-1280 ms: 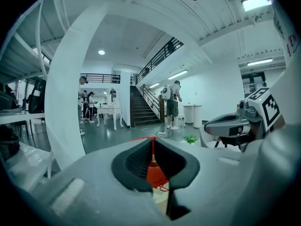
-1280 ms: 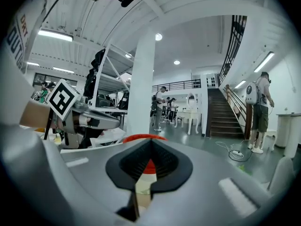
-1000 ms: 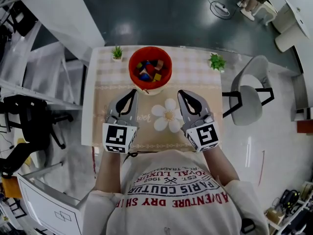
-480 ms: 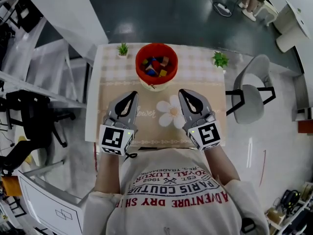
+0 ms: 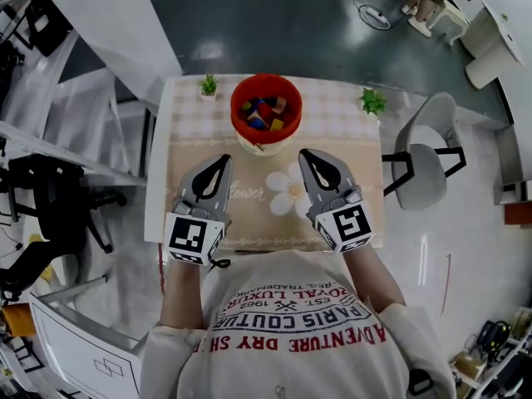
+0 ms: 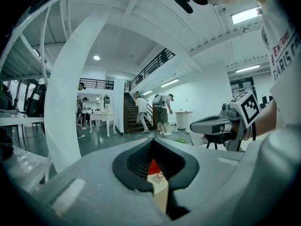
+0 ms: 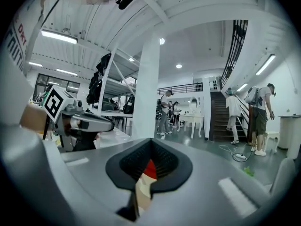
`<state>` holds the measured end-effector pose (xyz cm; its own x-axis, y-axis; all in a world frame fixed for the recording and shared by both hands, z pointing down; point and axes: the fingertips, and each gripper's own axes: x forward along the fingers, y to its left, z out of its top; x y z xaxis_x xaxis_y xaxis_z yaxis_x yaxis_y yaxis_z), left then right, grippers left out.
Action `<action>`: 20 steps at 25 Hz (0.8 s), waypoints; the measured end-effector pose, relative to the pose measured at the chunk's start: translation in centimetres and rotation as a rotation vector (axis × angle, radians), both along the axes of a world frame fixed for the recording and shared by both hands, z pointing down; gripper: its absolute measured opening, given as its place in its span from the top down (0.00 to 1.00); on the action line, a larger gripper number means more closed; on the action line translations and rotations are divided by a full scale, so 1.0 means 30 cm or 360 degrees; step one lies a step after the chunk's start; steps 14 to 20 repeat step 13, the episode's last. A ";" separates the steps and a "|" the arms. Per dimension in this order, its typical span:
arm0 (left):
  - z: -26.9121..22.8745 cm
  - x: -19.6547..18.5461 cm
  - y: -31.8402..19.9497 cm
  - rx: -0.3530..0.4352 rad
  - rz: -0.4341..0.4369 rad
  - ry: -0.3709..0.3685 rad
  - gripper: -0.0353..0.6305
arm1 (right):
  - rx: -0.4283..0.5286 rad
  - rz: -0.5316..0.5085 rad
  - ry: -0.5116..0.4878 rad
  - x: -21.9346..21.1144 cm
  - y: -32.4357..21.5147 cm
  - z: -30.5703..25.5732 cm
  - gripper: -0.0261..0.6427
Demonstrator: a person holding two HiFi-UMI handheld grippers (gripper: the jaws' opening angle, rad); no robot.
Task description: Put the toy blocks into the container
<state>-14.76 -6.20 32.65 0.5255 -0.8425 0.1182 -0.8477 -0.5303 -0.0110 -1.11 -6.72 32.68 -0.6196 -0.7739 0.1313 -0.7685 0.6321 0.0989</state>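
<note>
The left gripper's [image 5: 223, 160] two fingers [image 6: 129, 166] are pressed together at their tips, with nothing pinched. Through the small hollow behind the tips only a sliver of red and the pale tabletop show. The right gripper's [image 5: 303, 153] two fingers [image 7: 122, 166] meet in the same way, also on nothing. Both grippers hang side by side over the near half of the tabletop [image 5: 332, 110], pointing towards its far edge, with one large white flower print [image 5: 287, 191] on the cloth between them.

Beyond the tips, one red container [image 5: 236, 115] stands at the middle of the far edge. The toy blocks [image 5: 264, 110] lie heaped inside it in blue, red, yellow, green and tan, too jumbled to count. Two small potted plants sit along the same far edge, one [image 5: 209, 84] near the left corner and one [image 5: 371, 102] near the right. One grey chair [image 5: 424, 169] stands off the right edge.
</note>
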 end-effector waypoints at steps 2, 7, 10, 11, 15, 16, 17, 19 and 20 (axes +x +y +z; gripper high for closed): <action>-0.004 -0.001 0.000 0.0003 0.0006 -0.0004 0.94 | 0.0015 0.0001 0.0013 -0.001 -0.002 -0.006 0.96; -0.001 0.001 0.001 0.0000 0.0020 -0.0005 0.94 | 0.0015 -0.0008 0.0027 -0.012 -0.005 0.000 0.96; 0.001 0.006 -0.001 0.0003 0.0021 -0.0021 0.94 | -0.0002 -0.0012 0.0030 -0.018 -0.008 0.007 0.96; 0.001 0.007 -0.001 0.0005 0.0020 -0.0026 0.94 | -0.0002 -0.0013 0.0035 -0.019 -0.009 0.008 0.96; 0.000 0.008 -0.002 0.0007 0.0016 -0.0034 0.94 | -0.0001 -0.0016 0.0043 -0.022 -0.010 0.008 0.96; 0.000 0.008 -0.002 0.0007 0.0016 -0.0034 0.94 | -0.0001 -0.0016 0.0043 -0.022 -0.010 0.008 0.96; 0.000 0.008 -0.002 0.0007 0.0016 -0.0034 0.94 | -0.0001 -0.0016 0.0043 -0.022 -0.010 0.008 0.96; 0.000 0.008 -0.002 0.0007 0.0016 -0.0034 0.94 | -0.0001 -0.0016 0.0043 -0.022 -0.010 0.008 0.96; 0.000 0.008 -0.002 0.0007 0.0016 -0.0034 0.94 | -0.0001 -0.0016 0.0043 -0.022 -0.010 0.008 0.96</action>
